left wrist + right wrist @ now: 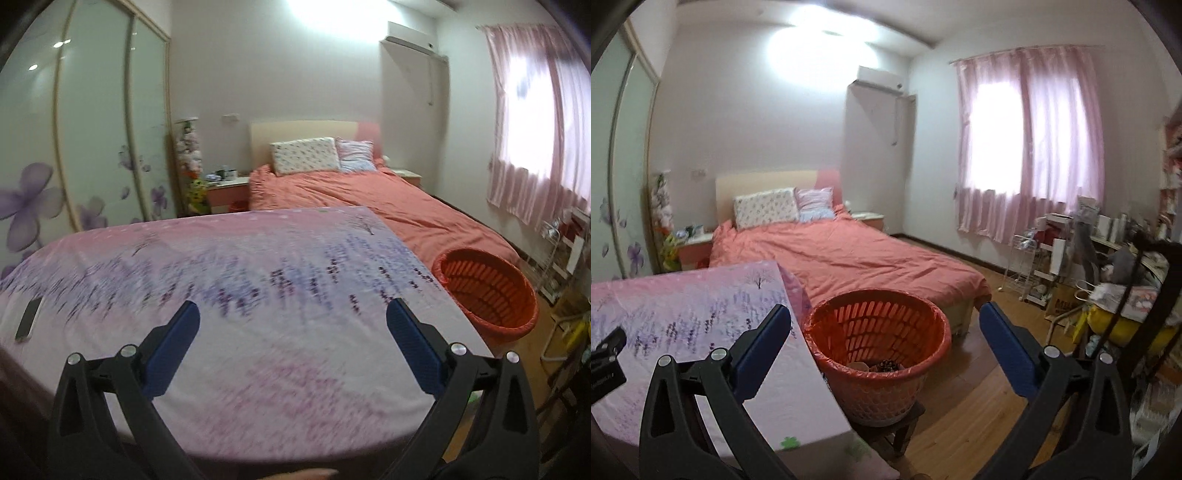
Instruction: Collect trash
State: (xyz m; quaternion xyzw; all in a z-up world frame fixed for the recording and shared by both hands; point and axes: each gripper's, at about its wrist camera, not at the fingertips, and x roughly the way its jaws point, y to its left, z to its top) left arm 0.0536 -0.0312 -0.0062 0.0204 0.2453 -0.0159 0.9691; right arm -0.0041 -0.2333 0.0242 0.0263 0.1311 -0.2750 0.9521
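Observation:
An orange plastic basket (879, 343) with a liner stands on a low stool beside the table; a few dark and pale scraps (879, 366) lie in its bottom. It also shows in the left wrist view (487, 291) at the table's right edge. My right gripper (884, 321) is open and empty, held above and in front of the basket. My left gripper (293, 317) is open and empty above the table covered with a pink and purple cloth (240, 295). I see no loose trash on the cloth.
A dark phone (28, 319) lies at the table's left edge. A bed with a coral cover (849, 258) stands behind the table and basket. Cluttered shelves and boxes (1108, 266) line the right wall under the pink curtain. Wooden floor (975, 406) lies right of the basket.

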